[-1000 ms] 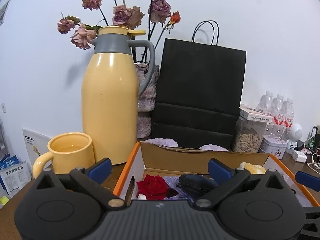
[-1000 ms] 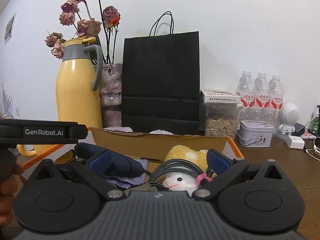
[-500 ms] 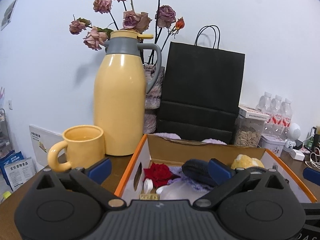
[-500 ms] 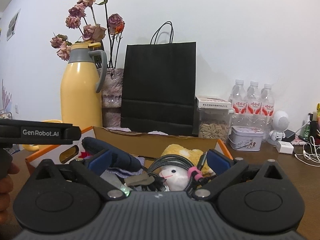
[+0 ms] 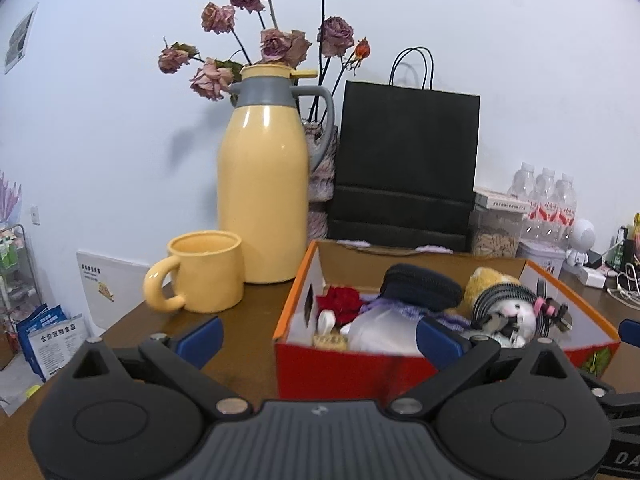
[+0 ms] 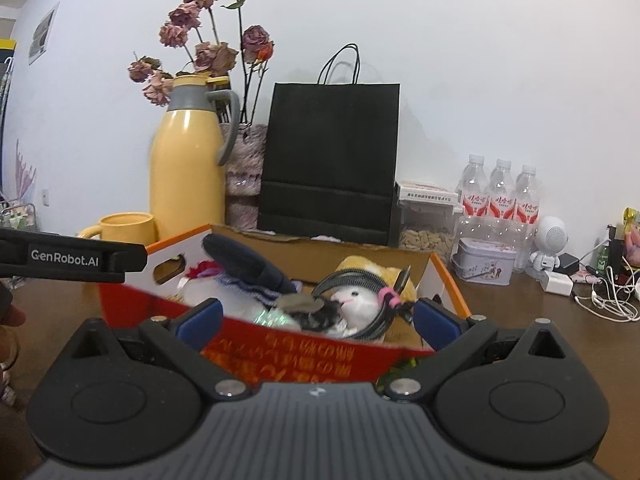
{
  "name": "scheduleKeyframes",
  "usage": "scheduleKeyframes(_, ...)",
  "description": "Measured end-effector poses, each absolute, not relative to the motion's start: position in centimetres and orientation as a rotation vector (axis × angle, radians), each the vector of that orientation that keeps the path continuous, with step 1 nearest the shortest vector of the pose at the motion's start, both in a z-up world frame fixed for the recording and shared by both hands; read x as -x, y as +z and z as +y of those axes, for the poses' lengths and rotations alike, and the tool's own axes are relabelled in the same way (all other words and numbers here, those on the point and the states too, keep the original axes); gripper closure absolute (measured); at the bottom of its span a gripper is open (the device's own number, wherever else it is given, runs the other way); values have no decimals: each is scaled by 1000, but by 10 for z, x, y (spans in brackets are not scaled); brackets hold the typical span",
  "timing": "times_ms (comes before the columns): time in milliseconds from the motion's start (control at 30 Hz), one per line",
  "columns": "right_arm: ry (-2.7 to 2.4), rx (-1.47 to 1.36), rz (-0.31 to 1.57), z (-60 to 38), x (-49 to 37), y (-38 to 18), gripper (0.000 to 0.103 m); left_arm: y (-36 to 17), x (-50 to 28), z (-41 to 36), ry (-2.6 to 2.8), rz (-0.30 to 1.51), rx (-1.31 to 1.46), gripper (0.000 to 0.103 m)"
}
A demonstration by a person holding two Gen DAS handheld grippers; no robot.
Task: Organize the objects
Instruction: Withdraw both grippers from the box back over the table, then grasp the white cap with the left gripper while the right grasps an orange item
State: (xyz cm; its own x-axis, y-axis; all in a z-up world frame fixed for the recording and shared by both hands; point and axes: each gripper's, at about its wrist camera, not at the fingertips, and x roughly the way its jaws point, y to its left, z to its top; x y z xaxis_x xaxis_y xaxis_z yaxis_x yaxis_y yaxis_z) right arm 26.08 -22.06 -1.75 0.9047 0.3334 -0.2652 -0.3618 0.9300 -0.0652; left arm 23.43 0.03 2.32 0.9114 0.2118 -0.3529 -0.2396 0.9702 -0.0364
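Observation:
A red and orange cardboard box (image 5: pixel 352 364) (image 6: pixel 304 356) stands on the brown table. It holds a red rose (image 5: pixel 340 300), a dark pouch (image 5: pixel 420 290) (image 6: pixel 248 262), a coiled cable (image 5: pixel 500 294) (image 6: pixel 352 280) on a white and yellow plush toy (image 6: pixel 360 300). My left gripper (image 5: pixel 318 338) is open and empty, in front of the box's left corner. My right gripper (image 6: pixel 318 318) is open and empty, in front of the box's near wall.
A yellow mug (image 5: pixel 204 272) and a yellow thermos (image 5: pixel 262 196) stand left of the box. A vase of dried roses (image 5: pixel 320 176) and a black paper bag (image 5: pixel 404 164) stand behind. Water bottles (image 6: pixel 498 200), a tin (image 6: pixel 484 262) and chargers with cables (image 6: pixel 600 296) are at the right.
Both grippers have pulled back and up from over the box. Its red near wall now shows in front of them. Both stay open and empty.

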Motion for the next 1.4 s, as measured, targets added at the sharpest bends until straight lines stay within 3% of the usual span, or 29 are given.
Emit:
scheduleKeyframes(733,482,147,560,-176,-241,-46,0,1,-205,41,242,510,136,0)
scheduleKeyframes(833,482,141,604,-165,-249,-50,7,0,-205,42,238,519,142,0)
scheduleKeyframes(967,474,131,645,-156,-260,-54,33,-1,-205,43,233,531,149,0)
scheduleKeyframes(1067,501,137,636,-149,-262,-54,61,-1,-205,43,229,535,152,0)
scheduleKeyframes(1100,518,142,632,-147,-261,-54,79,-1,-205,43,228,536,153,0)
scheduleKeyframes(1133,535,146,630,-146,-260,-54,88,-2,-205,43,227,535,153,0)
scheduleKeyframes(1167,542,144,628,-146,-260,-54,91,-2,-205,43,225,535,153,0)
scheduleKeyframes(1400,535,94,573,-159,-255,-48,91,-3,-206,42,223,536,157,0)
